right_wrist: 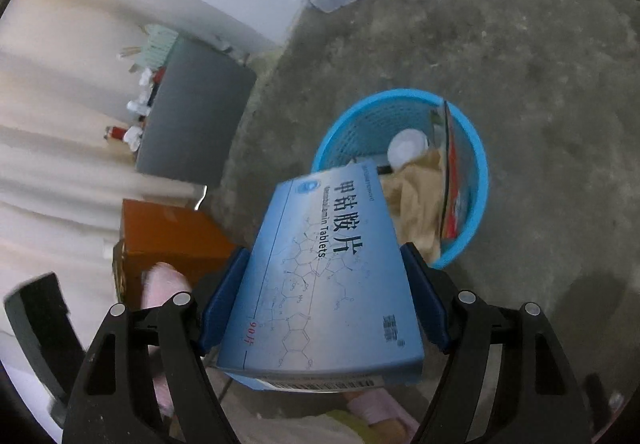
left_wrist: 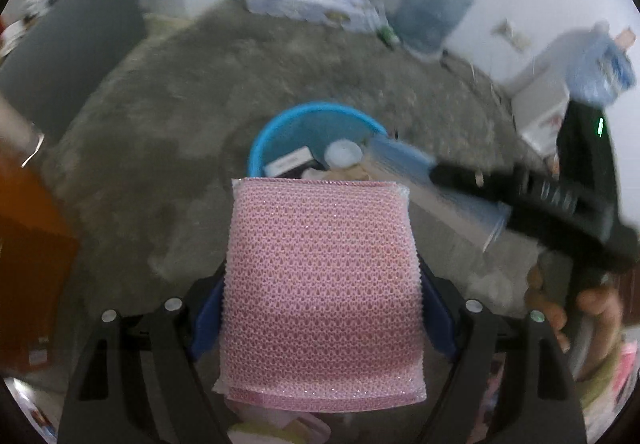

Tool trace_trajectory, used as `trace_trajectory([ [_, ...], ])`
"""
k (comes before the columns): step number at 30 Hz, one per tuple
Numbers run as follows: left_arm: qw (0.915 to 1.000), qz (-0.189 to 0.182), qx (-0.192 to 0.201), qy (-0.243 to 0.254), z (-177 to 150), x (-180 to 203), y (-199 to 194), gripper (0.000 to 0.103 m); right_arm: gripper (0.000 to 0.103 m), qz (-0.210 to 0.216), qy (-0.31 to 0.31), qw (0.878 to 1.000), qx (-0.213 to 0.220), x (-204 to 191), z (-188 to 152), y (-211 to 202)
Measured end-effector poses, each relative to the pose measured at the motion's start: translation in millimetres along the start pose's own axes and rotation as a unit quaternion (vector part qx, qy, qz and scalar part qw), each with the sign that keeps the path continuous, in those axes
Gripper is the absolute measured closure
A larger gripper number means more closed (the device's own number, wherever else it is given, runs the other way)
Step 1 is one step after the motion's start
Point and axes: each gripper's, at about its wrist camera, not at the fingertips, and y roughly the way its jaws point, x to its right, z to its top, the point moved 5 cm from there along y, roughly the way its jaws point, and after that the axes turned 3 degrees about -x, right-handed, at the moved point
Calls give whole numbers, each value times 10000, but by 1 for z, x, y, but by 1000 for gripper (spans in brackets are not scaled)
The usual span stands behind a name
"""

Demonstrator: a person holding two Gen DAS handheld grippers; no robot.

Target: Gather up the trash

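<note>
The blue basket held a white lid, crumpled brown paper and a red packet. The left gripper was clamped on a pink sponge; the right gripper was clamped on a blue tablet box; only the right view showed the box's print.

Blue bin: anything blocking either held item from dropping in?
Nothing visible. The blue bin is open-topped and partly filled; the tablet box and pink sponge are held above the floor short of its rim.

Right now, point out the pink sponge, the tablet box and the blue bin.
pink sponge (left_wrist: 320,284): left wrist view, middle of mesh face.
tablet box (right_wrist: 328,276): right wrist view, printed top face.
blue bin (right_wrist: 478,172): right wrist view, right rim.
</note>
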Motion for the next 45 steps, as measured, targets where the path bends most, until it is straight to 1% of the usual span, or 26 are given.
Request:
trace_trajectory([
  [1, 9999, -7, -109, 63, 6, 5, 17, 23, 31, -49, -1, 9999, -110, 2, 9, 8],
  [4, 9995, -51, -290, 114, 21, 17, 53, 23, 31, -183, -129, 9995, -226, -1, 33, 23],
  [7, 9994, -177, -250, 146, 35, 27, 84, 22, 30, -270, -249, 9990, -253, -4, 51, 40],
  [9, 9995, -249, -217, 1, 38, 29, 102, 21, 28, -289, -337, 9985, -318, -1, 55, 56],
  [12, 9979, -47, -552, -344, 37, 18, 132, 17, 26, -582, -124, 9958, -701, 22, 57, 90],
  [14, 9972, -59, -620, -425, 37, 15, 135, 15, 26, -663, 72, 9941, -854, 35, 50, 99],
  [16, 9973, -201, -495, -494, 38, 14, 128, 8, 26, -506, 78, 9959, -743, 38, 47, 93],
  [17, 9978, -247, -347, -505, 40, 13, 121, 6, 24, -473, 37, 9966, -671, 37, 46, 88],
  [19, 9981, -261, -209, -527, 38, 10, 112, 6, 24, -517, -13, 9972, -539, 37, 47, 77],
  [22, 9968, -361, -147, -701, 42, 7, 102, 6, 24, -520, 15, 9981, -324, 36, 49, 58],
  [25, 9954, -505, 64, -808, 43, 6, 67, 6, 24, -433, -72, 9990, -49, 28, 45, 31],
  [29, 9937, -670, 459, -777, 45, -6, 7, 6, 24, -406, -276, 9984, 281, 19, 31, -5],
  [30, 9920, -710, 699, -773, 40, -10, -21, 6, 24, -389, -299, 9983, 326, 17, 29, -9],
  [33, 9877, -759, 1207, -636, 20, -21, -92, 6, 24, -252, -416, 9977, 480, 6, -2, -36],
  [34, 9871, -684, 1331, -576, 10, -24, -113, 6, 24, -233, -451, 9973, 529, 2, -8, -40],
  [35, 9858, -537, 1512, -499, -5, -28, -140, 6, 24, -209, -510, 9968, 586, -5, -19, -47],
  [36, 9849, -465, 1605, -455, -15, -30, -154, 6, 22, -173, -586, 9961, 633, -13, -31, -54],
  [37, 9830, -299, 1769, -396, -38, -34, -180, 6, 22, -190, -735, 9948, 678, -25, -47, -62],
  [38, 9820, -204, 1836, -400, -50, -37, -191, 6, 19, -271, -947, 9923, 754, -39, -65, -70],
  [39, 9801, -28, 1932, -456, -76, -42, -211, 6, 15, -363, -1217, 9883, 843, -55, -84, -78],
  [40, 9791, 54, 1965, -530, -93, -46, -221, 6, 13, -454, -1498, 9833, 933, -70, -102, -86],
  [41, 9775, 116, 2005, -652, -112, -50, -230, 6, 9, -535, -1748, 9777, 1028, -84, -117, -92],
  [42, 9745, 153, 2065, -861, -136, -56, -242, 6, 8, -609, -1965, 9723, 1113, -95, -129, -98],
  [43, 9706, 213, 2153, -1055, -156, -63, -252, 6, 8, -730, -2298, 9622, 1265, -113, -149, -105],
  [44, 9643, 268, 2295, -1297, -181, -68, -263, 6, 8, -832, -2495, 9552, 1356, -124, -161, -110],
  [45, 9597, 310, 2381, -1462, -198, -72, -271, 6, 8, -942, -2743, 9461, 1443, -138, -178, -115],
])
